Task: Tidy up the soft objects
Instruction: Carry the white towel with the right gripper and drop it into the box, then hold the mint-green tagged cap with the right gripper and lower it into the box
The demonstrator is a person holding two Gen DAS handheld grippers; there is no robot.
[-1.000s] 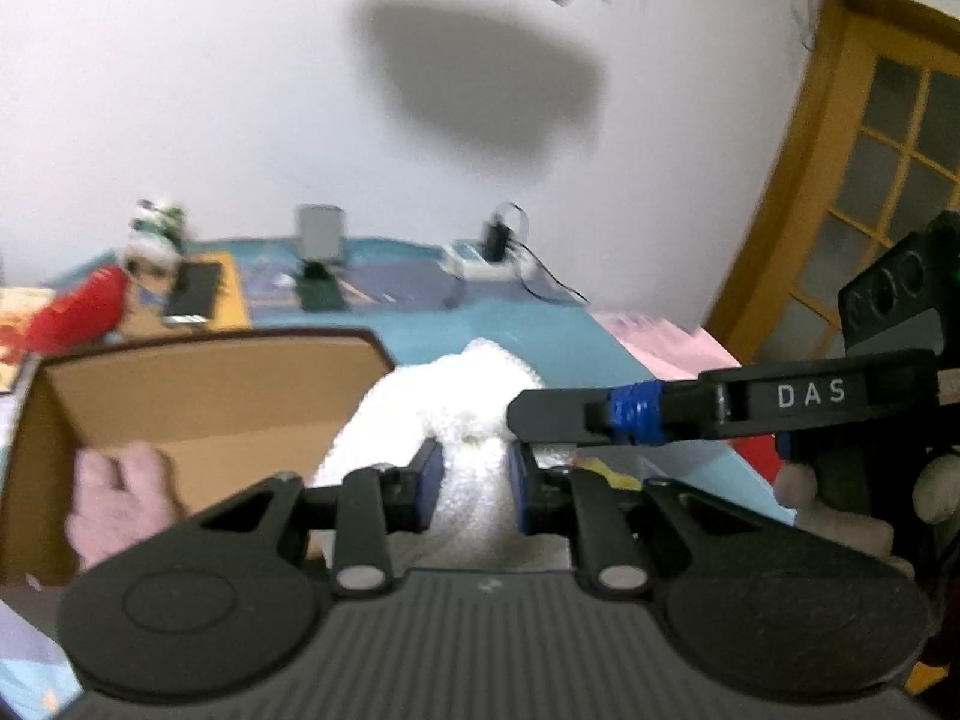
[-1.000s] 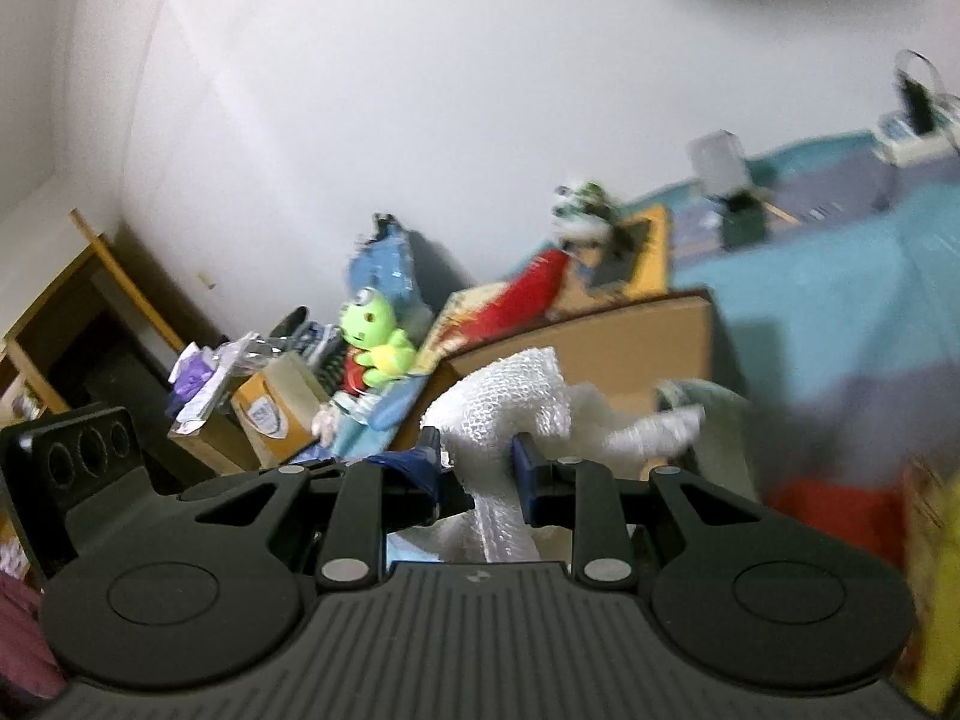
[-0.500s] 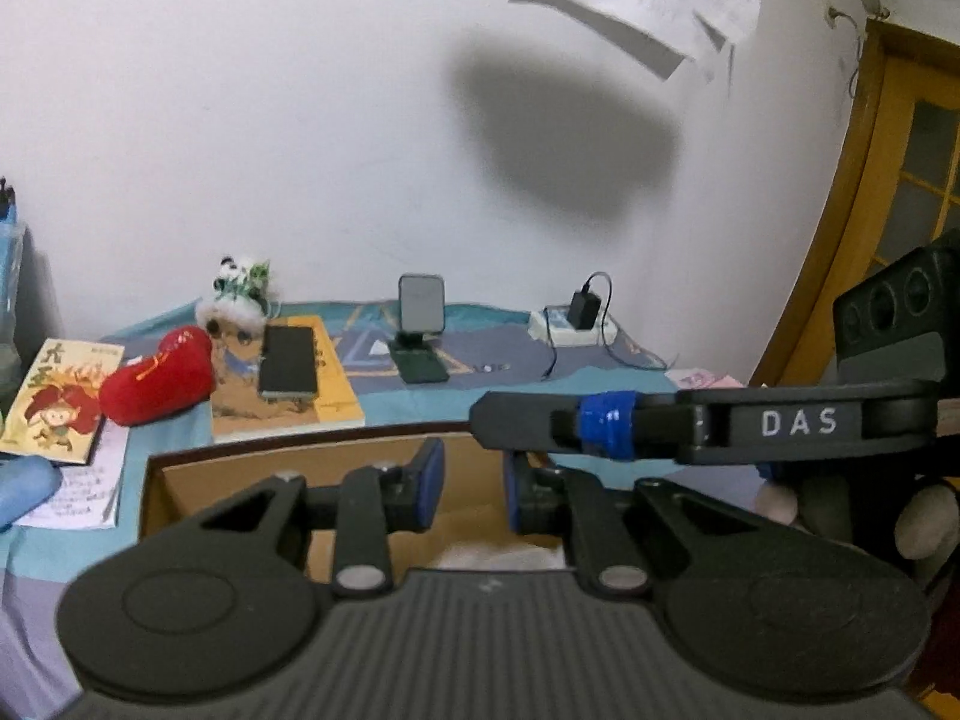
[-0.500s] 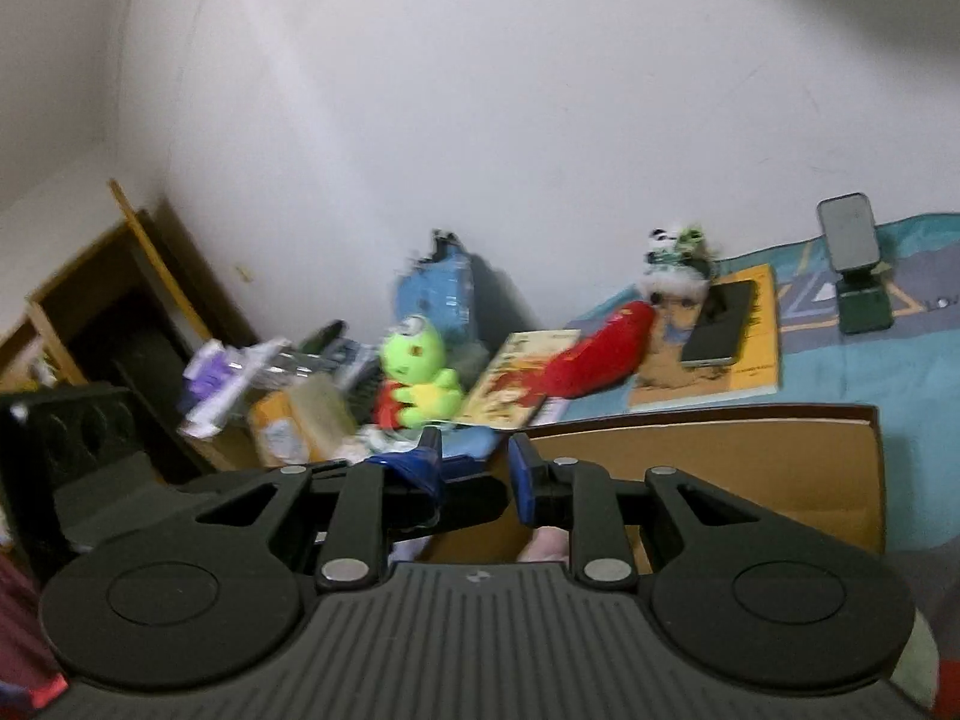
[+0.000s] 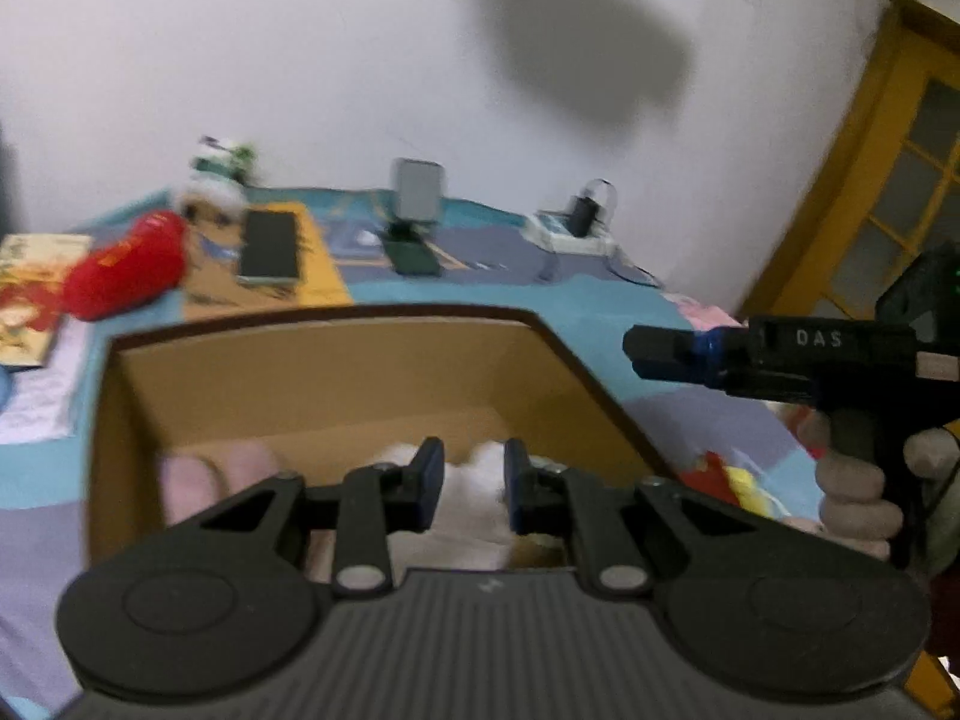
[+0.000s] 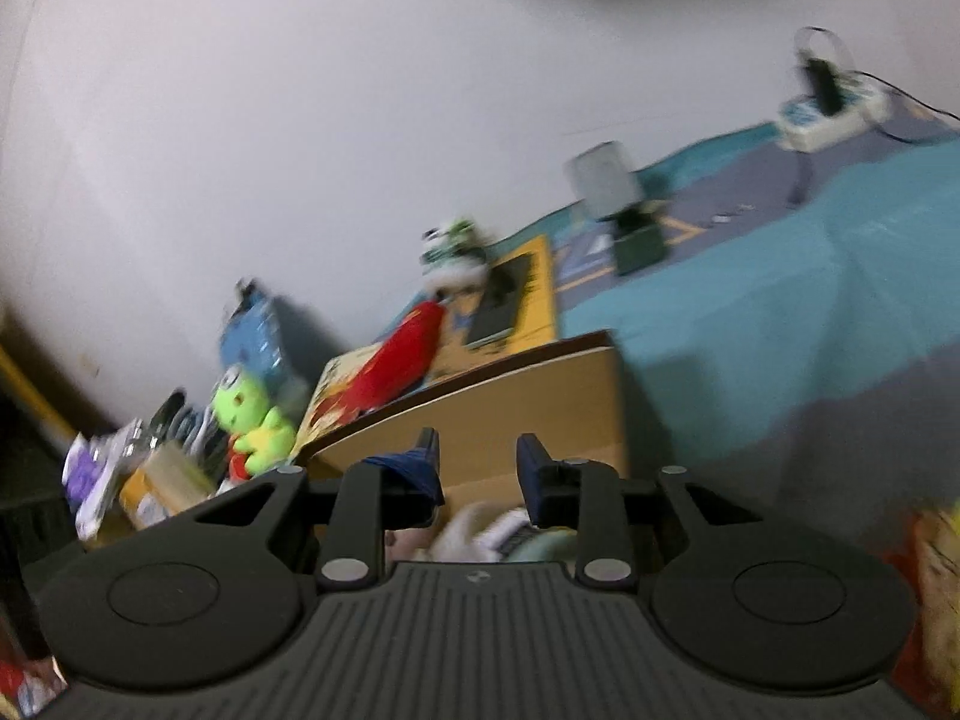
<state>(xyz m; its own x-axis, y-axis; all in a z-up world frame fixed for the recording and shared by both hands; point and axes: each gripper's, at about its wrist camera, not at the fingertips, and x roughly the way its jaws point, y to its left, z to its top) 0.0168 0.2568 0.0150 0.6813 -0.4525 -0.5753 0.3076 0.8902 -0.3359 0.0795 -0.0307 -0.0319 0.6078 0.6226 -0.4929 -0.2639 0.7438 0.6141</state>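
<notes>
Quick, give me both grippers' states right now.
Left gripper: open, holding nothing, above the white plush in the box.
Right gripper: open, holding nothing.

A bed covered in a teal and purple patterned spread [image 5: 606,300] fills the middle of the left wrist view. On it, at lower center, sits an open cardboard box [image 5: 336,372]. Toward the upper left lie a red plush [image 5: 120,273], a picture book [image 5: 27,294] and a dark phone [image 5: 269,246] on a yellow book [image 5: 324,276]. A white power strip [image 5: 570,234] rests at upper right.
</notes>
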